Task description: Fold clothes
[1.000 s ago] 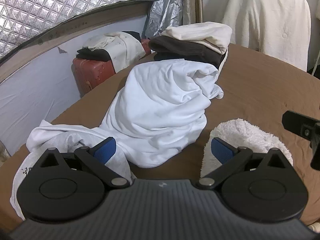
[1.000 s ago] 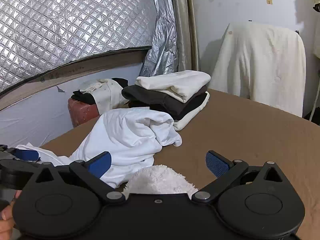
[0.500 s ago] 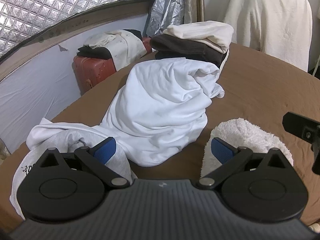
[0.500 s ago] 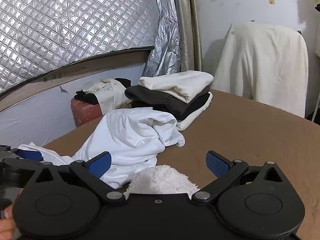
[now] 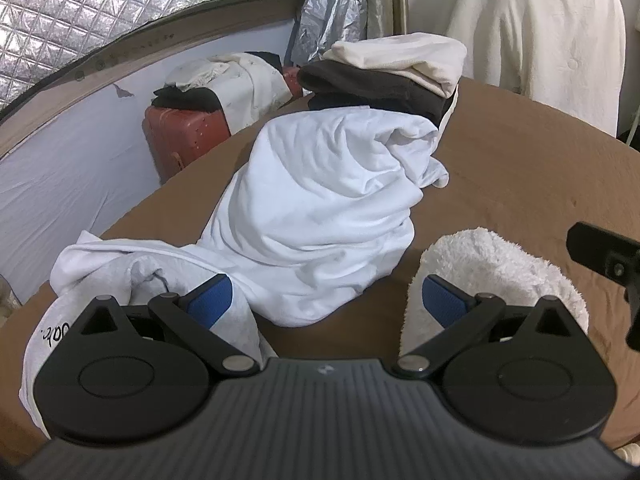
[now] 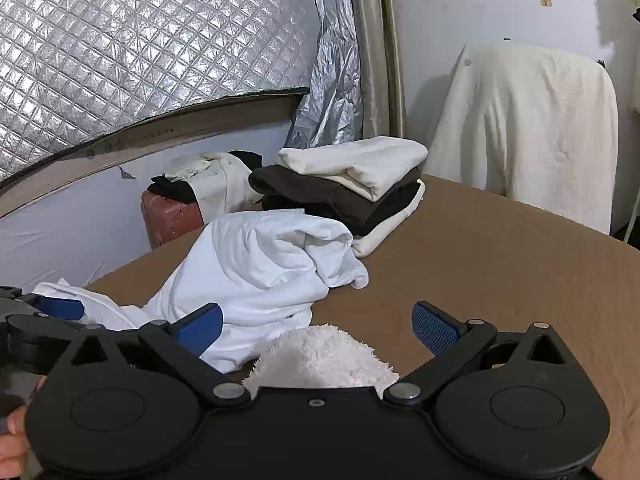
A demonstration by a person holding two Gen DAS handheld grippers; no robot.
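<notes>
Left claw (image 5: 326,298) wide, empty | right claw (image 6: 316,326) wide, above fluffy towel (image 6: 320,356) | crumpled white shirt (image 5: 320,208) mid-desk (image 5: 520,168) | advice: pinch seams, spread flat first.

Even indoor light, soft shadows, sharp focus, strong fisheye bending at edges.

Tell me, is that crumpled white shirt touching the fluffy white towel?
Apart. The left wrist view shows a strip of bare brown table between the crumpled white shirt and the fluffy towel.
</notes>
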